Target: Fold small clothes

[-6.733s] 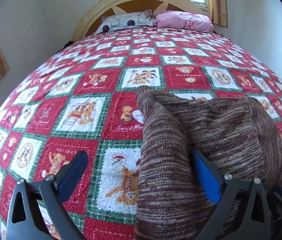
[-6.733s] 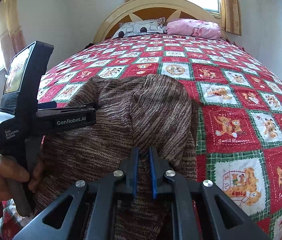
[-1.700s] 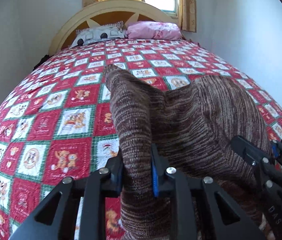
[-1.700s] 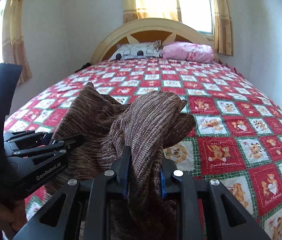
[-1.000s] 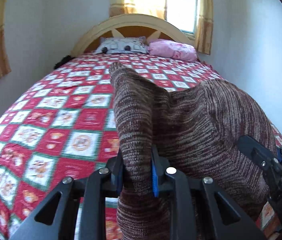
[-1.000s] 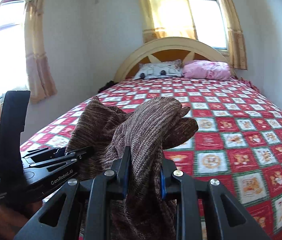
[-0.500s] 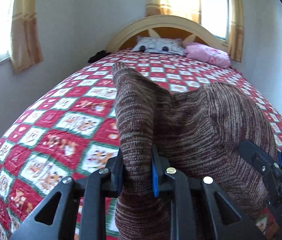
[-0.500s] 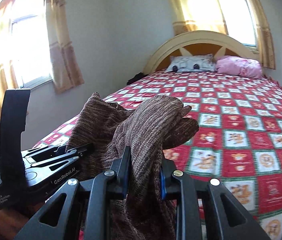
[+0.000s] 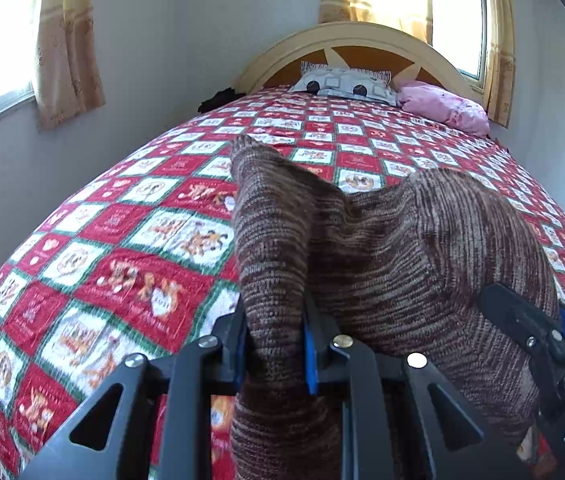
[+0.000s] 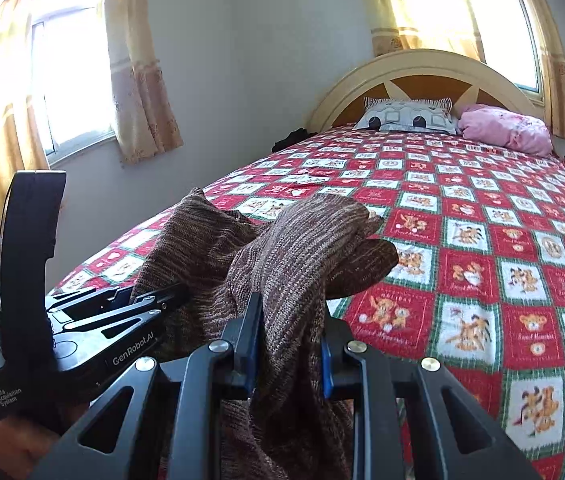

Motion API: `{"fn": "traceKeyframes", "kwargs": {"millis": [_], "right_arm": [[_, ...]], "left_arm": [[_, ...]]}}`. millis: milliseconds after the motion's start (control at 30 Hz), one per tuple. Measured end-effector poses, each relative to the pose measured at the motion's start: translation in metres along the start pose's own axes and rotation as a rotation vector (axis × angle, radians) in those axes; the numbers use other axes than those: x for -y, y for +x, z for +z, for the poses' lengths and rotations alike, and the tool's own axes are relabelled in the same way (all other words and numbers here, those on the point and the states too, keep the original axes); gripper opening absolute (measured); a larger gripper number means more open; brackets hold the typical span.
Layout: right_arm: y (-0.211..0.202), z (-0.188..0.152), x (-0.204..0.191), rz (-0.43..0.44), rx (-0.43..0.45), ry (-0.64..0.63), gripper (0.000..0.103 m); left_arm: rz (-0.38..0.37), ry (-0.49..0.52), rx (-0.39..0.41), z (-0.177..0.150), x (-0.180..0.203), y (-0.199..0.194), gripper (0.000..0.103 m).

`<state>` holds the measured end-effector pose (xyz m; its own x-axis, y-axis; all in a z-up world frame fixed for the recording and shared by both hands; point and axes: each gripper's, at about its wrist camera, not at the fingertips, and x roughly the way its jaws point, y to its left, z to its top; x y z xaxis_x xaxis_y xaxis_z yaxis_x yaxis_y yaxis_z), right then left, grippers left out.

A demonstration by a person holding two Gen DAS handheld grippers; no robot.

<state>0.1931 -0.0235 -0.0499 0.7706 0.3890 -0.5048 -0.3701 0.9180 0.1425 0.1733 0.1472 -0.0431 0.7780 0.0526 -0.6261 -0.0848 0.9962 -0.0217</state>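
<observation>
A brown striped knit garment (image 9: pixel 394 248) hangs bunched between both grippers, lifted above the bed. My left gripper (image 9: pixel 274 344) is shut on a thick fold of its left edge. My right gripper (image 10: pixel 290 340) is shut on another fold of the garment (image 10: pixel 294 248), whose far end droops over the quilt. The right gripper's body shows at the lower right of the left wrist view (image 9: pixel 542 344). The left gripper's body shows at the left of the right wrist view (image 10: pixel 94 336).
The bed carries a red, green and white teddy-bear quilt (image 9: pixel 130 248), also in the right wrist view (image 10: pixel 502 264). A grey pillow (image 9: pixel 346 84) and a pink pillow (image 9: pixel 442 108) lie by the arched headboard (image 10: pixel 422 68). Curtained windows and walls flank the bed.
Both grippers have kept their hold on the garment and carried it left across the bed; the left wall and window have come further into view. The garment's shape is about the same.
</observation>
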Motion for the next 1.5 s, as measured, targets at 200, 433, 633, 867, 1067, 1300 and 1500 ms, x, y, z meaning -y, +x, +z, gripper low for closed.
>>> {"fn": "traceKeyframes", "kwargs": {"millis": [200,433,633,867,1067,1300,1500], "right_arm": [[0.033,0.004,0.009,-0.066,0.006,-0.09,0.024],[0.103,-0.014,0.049,-0.099,-0.197,-0.029,0.024],[0.109,-0.02,0.084,0.017,-0.244,0.156,0.025],[0.091,-0.031,0.092,0.027,-0.259,0.24,0.041],[0.045,-0.014,0.08,-0.096,-0.085,0.144,0.039],[0.09,0.024,0.041,-0.094,-0.138,-0.048,0.015],[0.142,0.008,0.057,-0.169,-0.262,-0.048,0.015]], "left_arm": [[0.024,0.039,0.035,0.008,0.012,0.038,0.023],[0.032,-0.015,-0.108,0.0,0.008,0.087,0.036],[0.02,-0.028,-0.132,-0.002,0.005,0.09,0.047],[-0.046,-0.182,-0.178,-0.007,-0.023,0.098,0.077],[-0.012,-0.135,-0.169,-0.008,-0.011,0.095,0.078],[0.041,-0.096,-0.158,-0.006,-0.005,0.095,0.08],[0.046,-0.085,-0.16,-0.005,-0.004,0.097,0.081]]}}
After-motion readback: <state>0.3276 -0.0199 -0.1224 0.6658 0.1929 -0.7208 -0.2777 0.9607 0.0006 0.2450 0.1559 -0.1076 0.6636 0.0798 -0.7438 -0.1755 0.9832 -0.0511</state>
